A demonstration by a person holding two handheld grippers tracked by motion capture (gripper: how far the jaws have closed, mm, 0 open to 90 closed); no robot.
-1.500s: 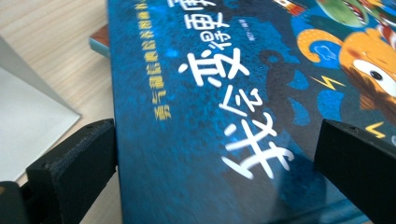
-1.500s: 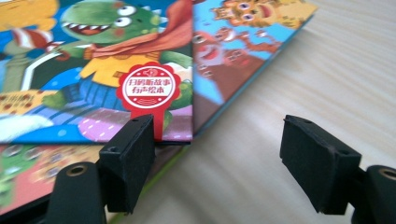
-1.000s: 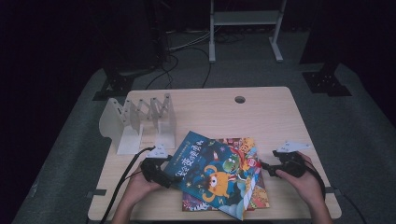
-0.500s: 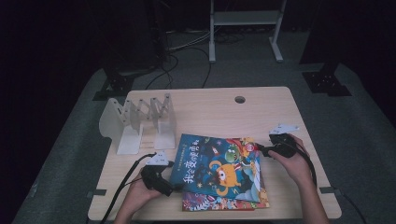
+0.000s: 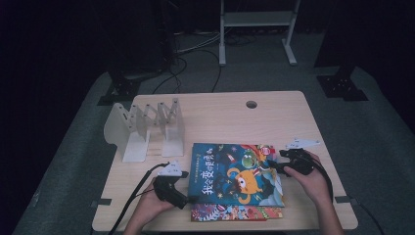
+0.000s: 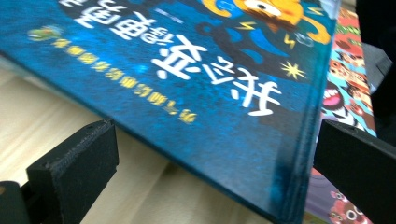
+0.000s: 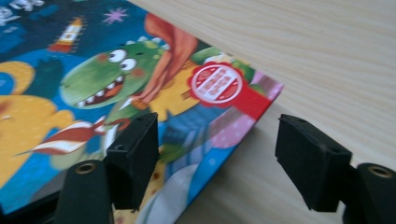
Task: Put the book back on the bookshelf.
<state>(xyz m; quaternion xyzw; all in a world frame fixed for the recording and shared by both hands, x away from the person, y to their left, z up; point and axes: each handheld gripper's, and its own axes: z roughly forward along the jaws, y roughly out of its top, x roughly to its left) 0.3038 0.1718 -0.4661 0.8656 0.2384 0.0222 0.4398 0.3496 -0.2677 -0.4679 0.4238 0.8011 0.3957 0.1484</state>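
A blue picture book [image 5: 235, 171] with an orange monster lies flat on a colourful book [image 5: 235, 213] at the table's front. My left gripper [image 5: 193, 199] sits at the blue book's near left corner. In the left gripper view [image 6: 210, 158] its jaws stand wide with that corner [image 6: 261, 154] between them, pads clear of it. My right gripper [image 5: 270, 165] is at the book's right edge. Its jaws [image 7: 217, 158] have just been closing, and they straddle the book's corner [image 7: 252, 102] without pressing on it.
A white folding book rack [image 5: 147, 129] stands at the back left of the wooden table [image 5: 220, 117]. A cable hole [image 5: 251, 104] is near the far edge. Black cables trail from my left gripper off the front edge.
The blue book, earlier skewed and tilted up, now lies flat and square on the lower book. My right hand has shifted away from me, to the book's far right corner.
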